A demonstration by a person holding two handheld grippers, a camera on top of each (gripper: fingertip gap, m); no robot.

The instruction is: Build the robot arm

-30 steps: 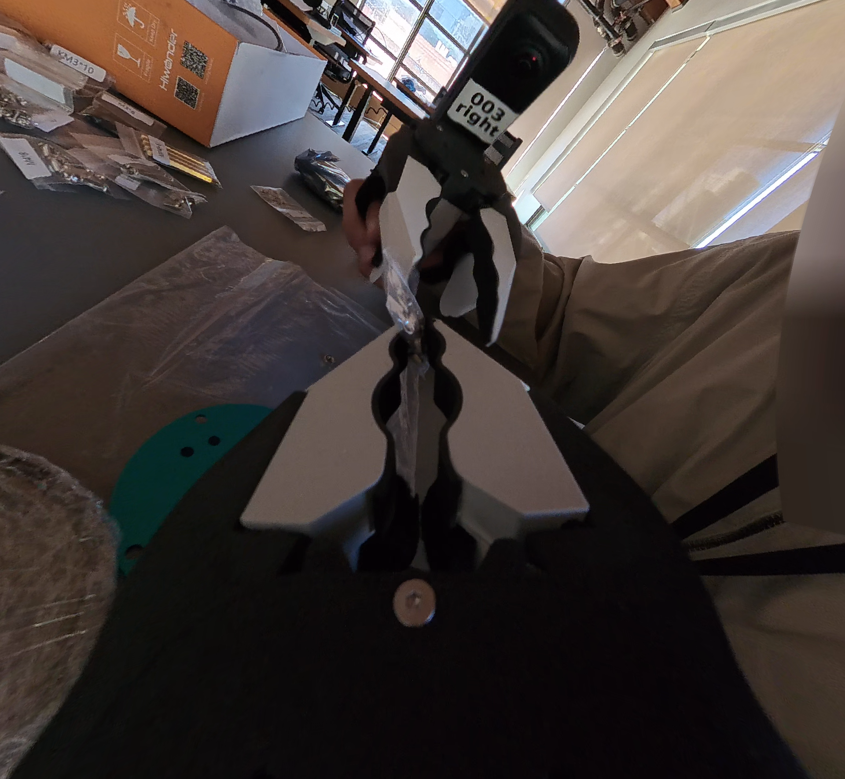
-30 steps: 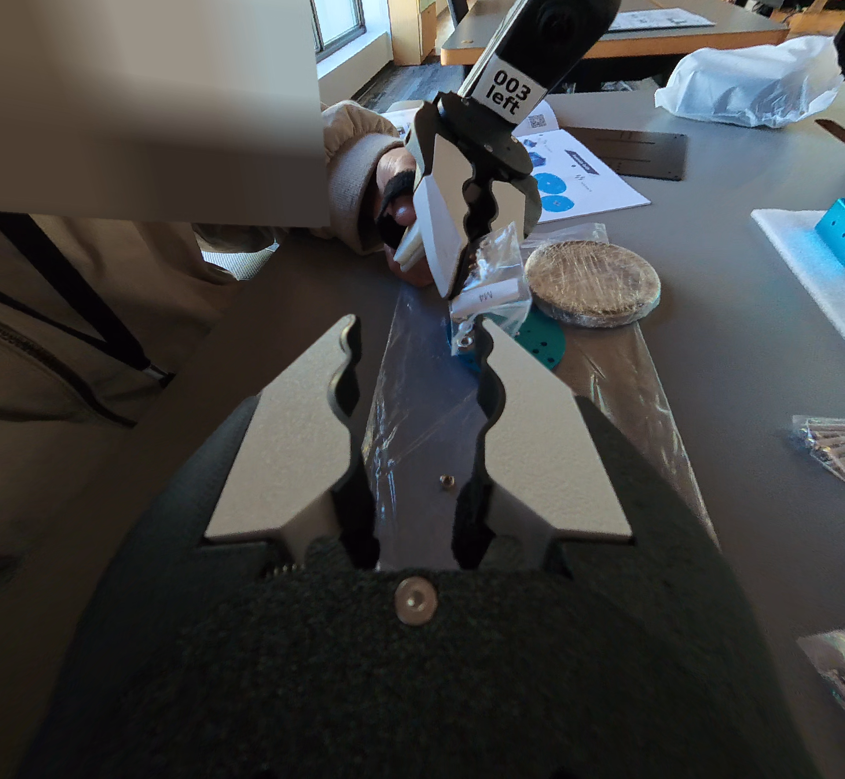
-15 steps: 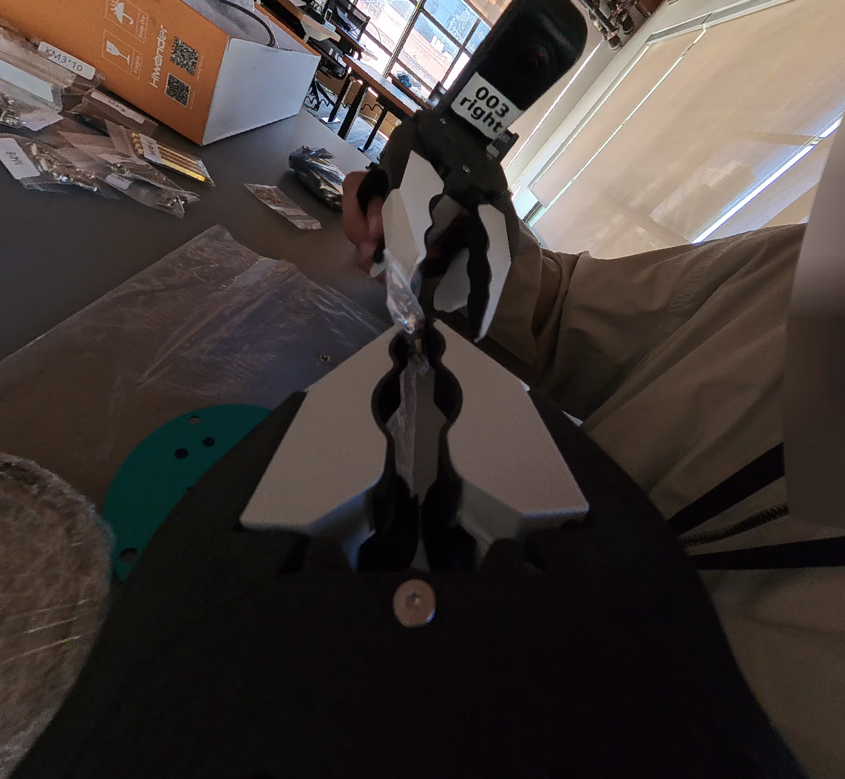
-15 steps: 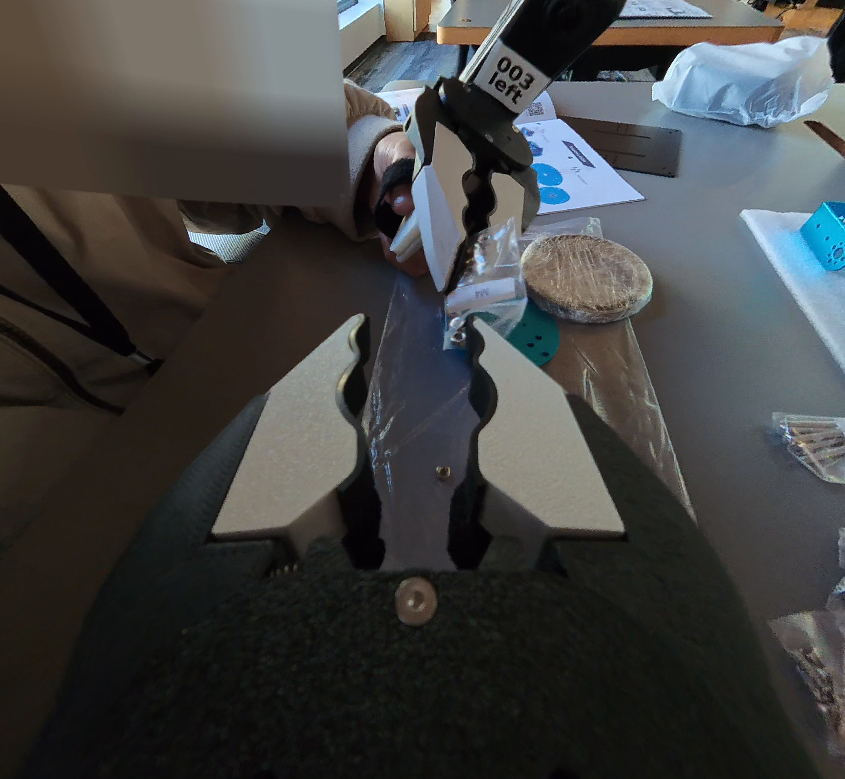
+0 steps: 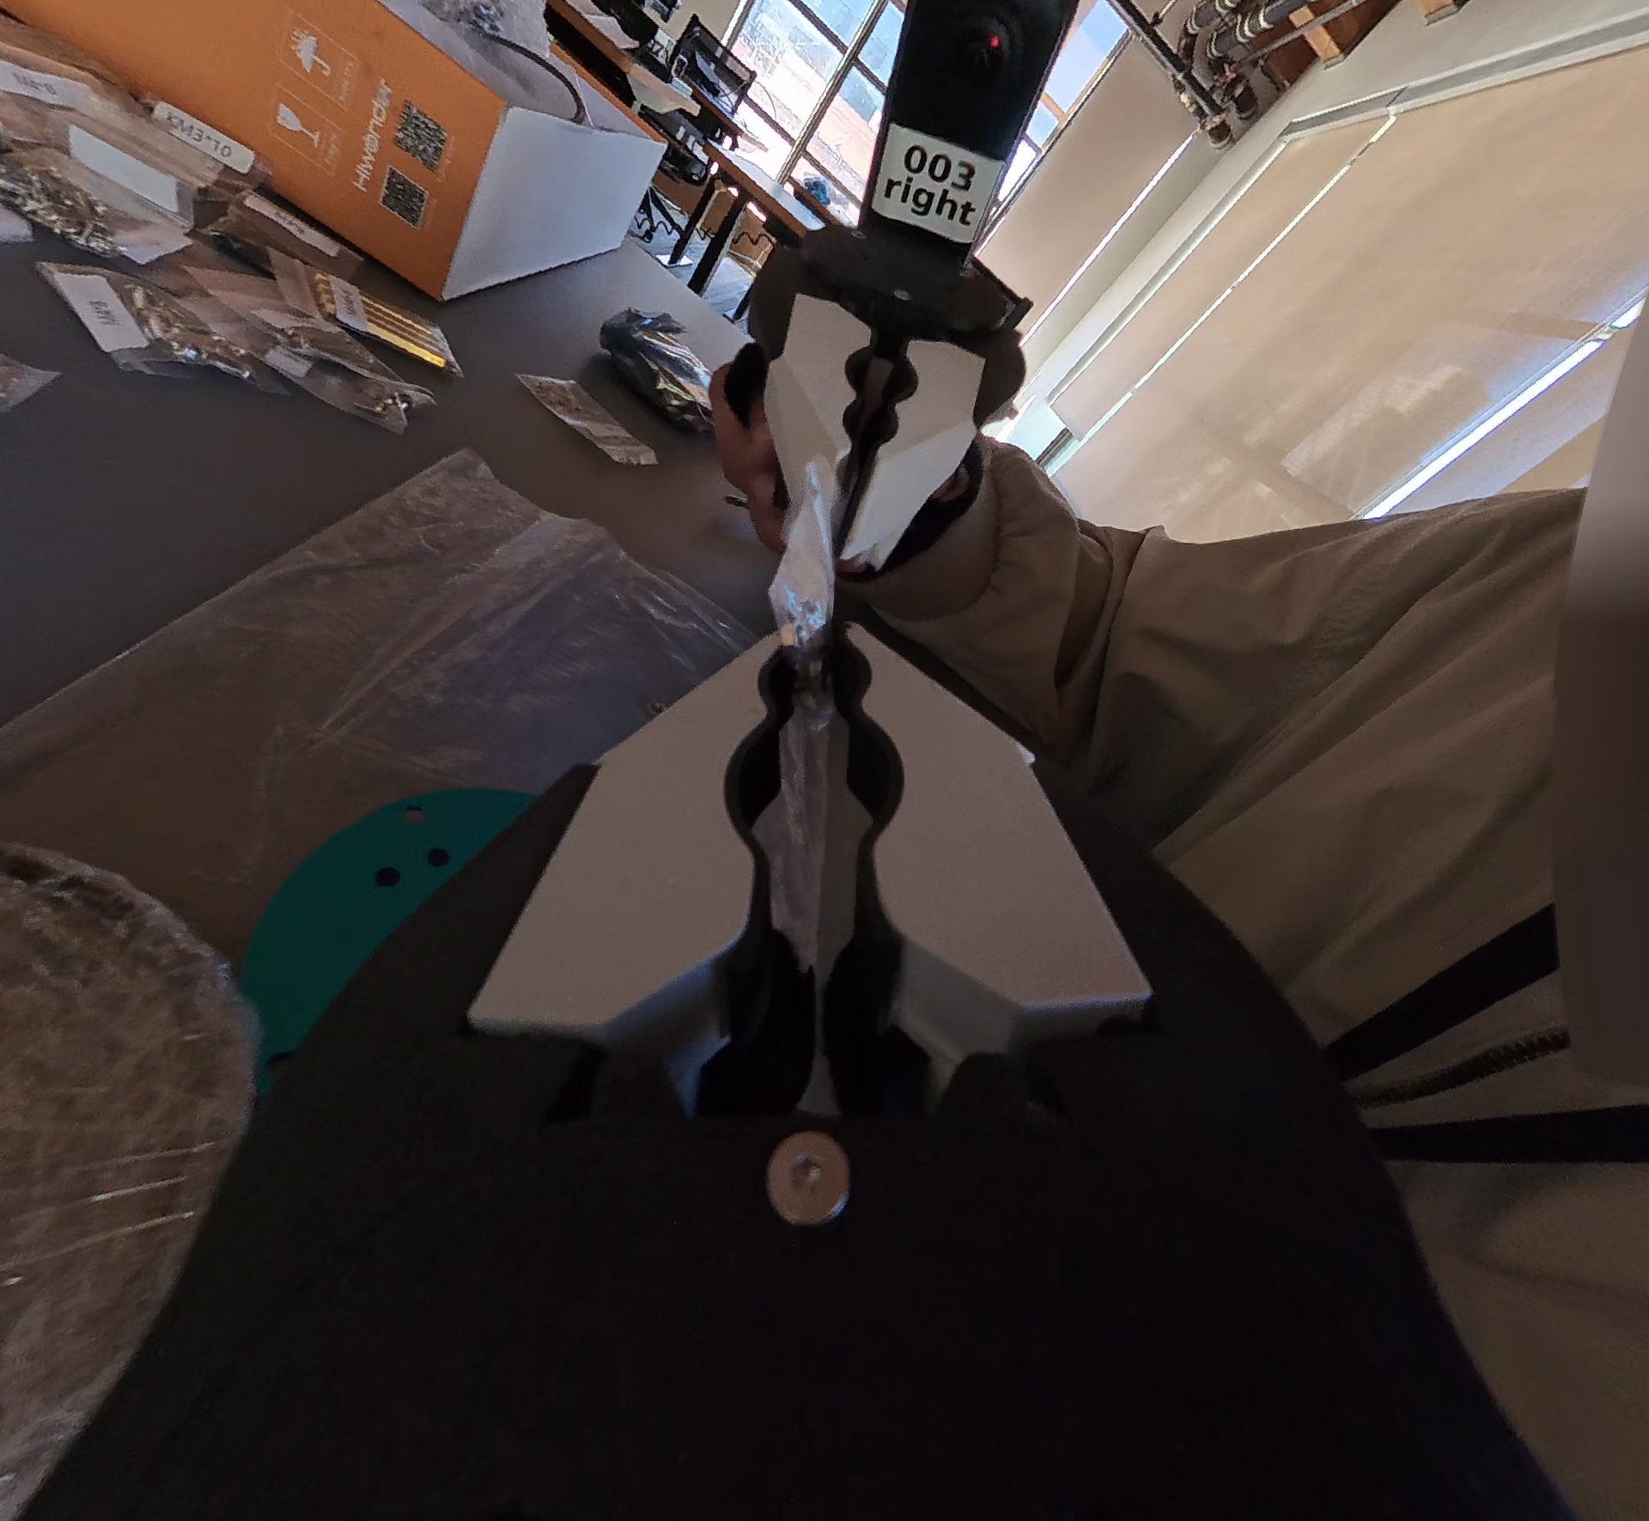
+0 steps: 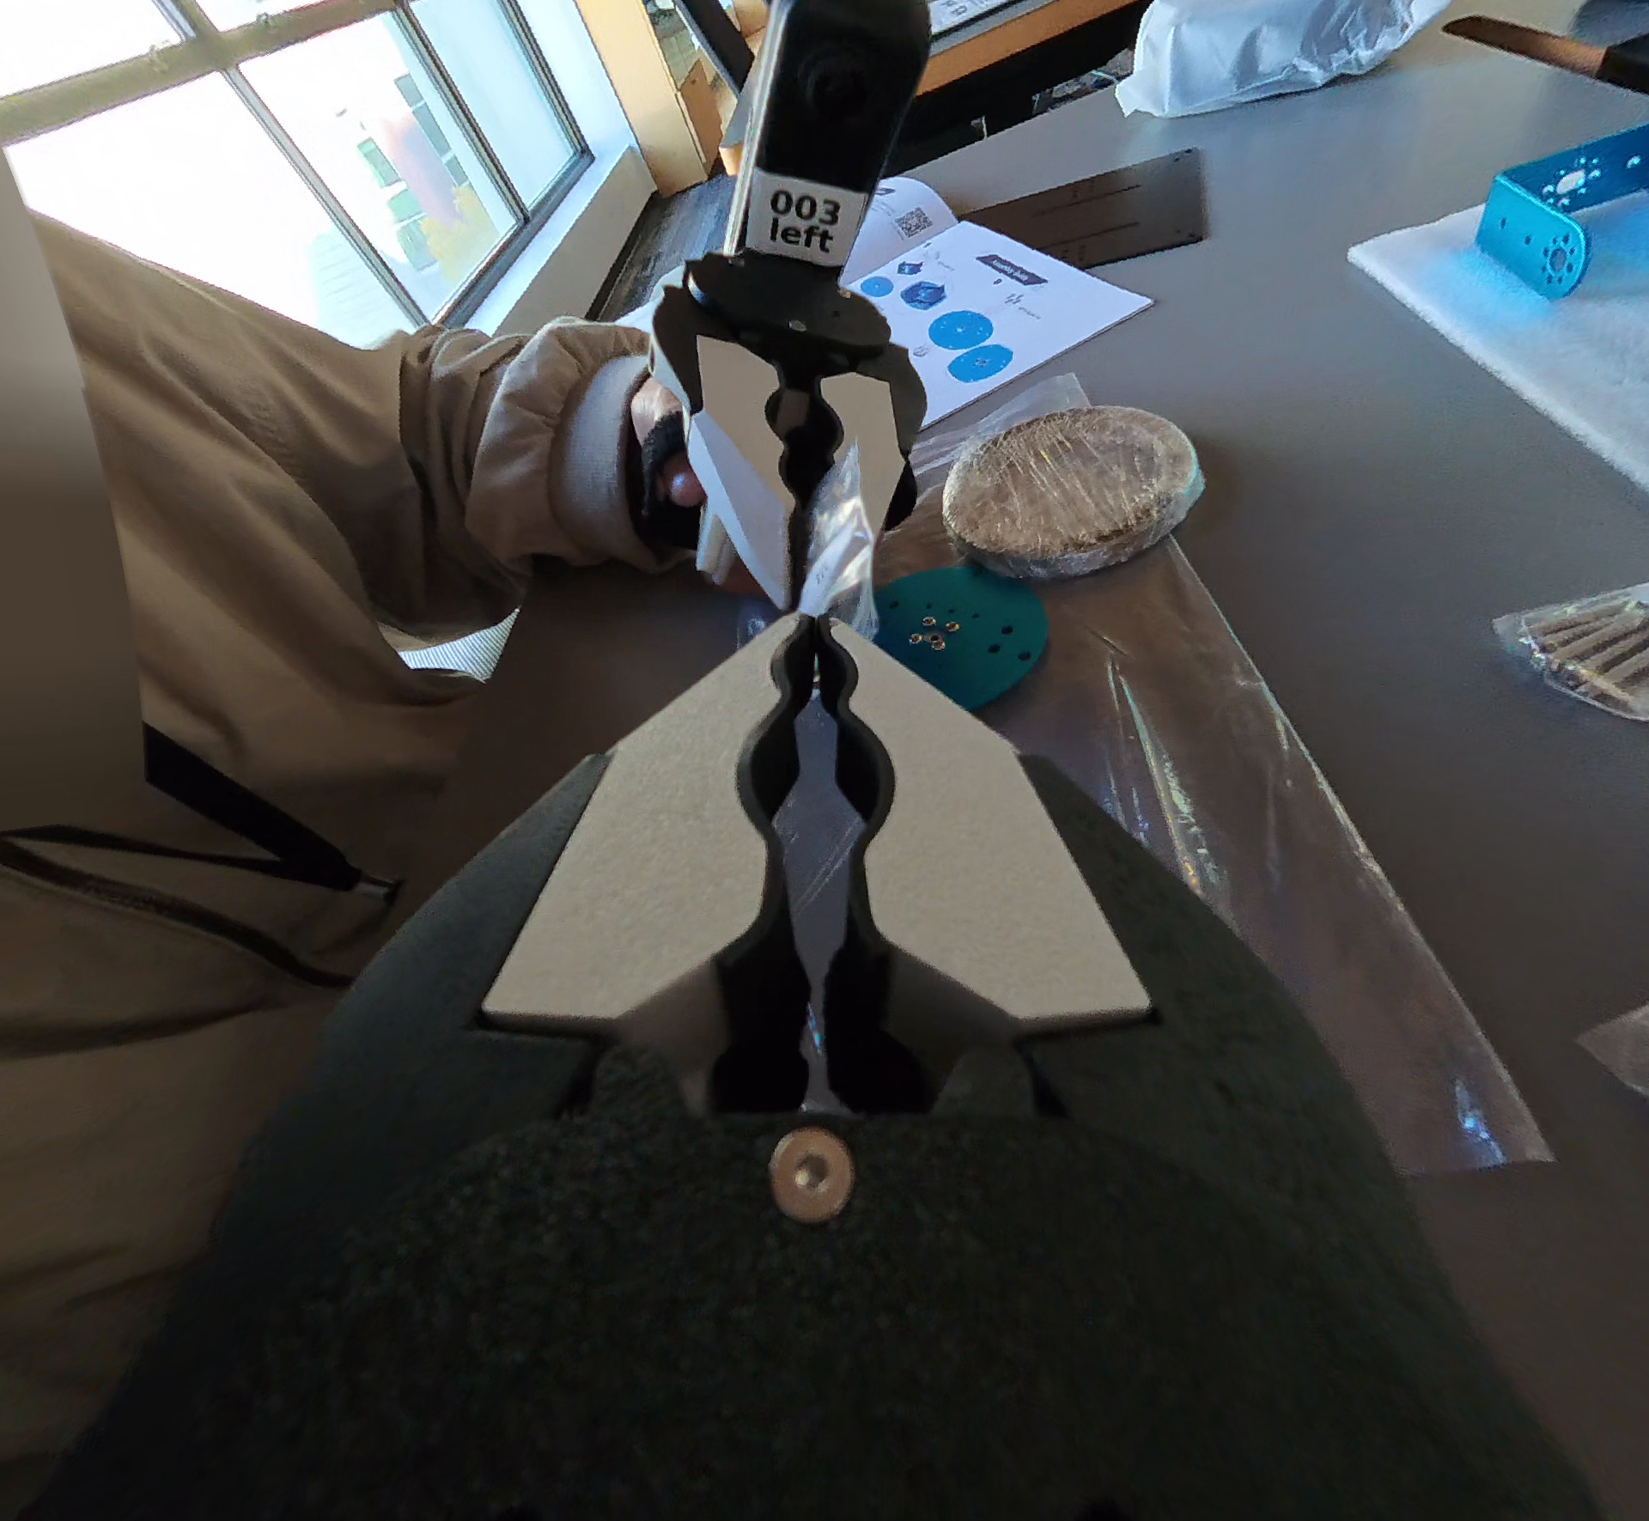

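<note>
My left gripper [image 5: 814, 641] is shut on a small clear plastic bag [image 5: 803, 577] with little metal screws in it and holds it above the grey table [image 5: 223, 479]. The bag runs down between its fingers and sticks out past the tips. My right gripper [image 6: 814, 629] faces the left one tip to tip, and its fingers are shut on the bag's free edge [image 6: 843, 537]. In the left wrist view the right gripper [image 5: 852, 555] shows closed against the bag's far end. In the right wrist view the left gripper [image 6: 790, 599] shows closed with the bag between its fingers.
A teal disc with holes [image 6: 959, 639] and a wrapped round brown disc [image 6: 1071, 488] lie on a clear plastic sheet [image 5: 357, 648] below. An orange box [image 5: 268, 50] and several screw bags [image 5: 134, 300] lie at the left. A booklet [image 6: 999, 309] and a blue bracket [image 6: 1553, 229] lie farther off. The tips of both grippers are at nearly the same place.
My right gripper's fingers went from wide open to shut at the bag's free edge. The left gripper kept its hold on the bag. Both grippers turned more upright.
</note>
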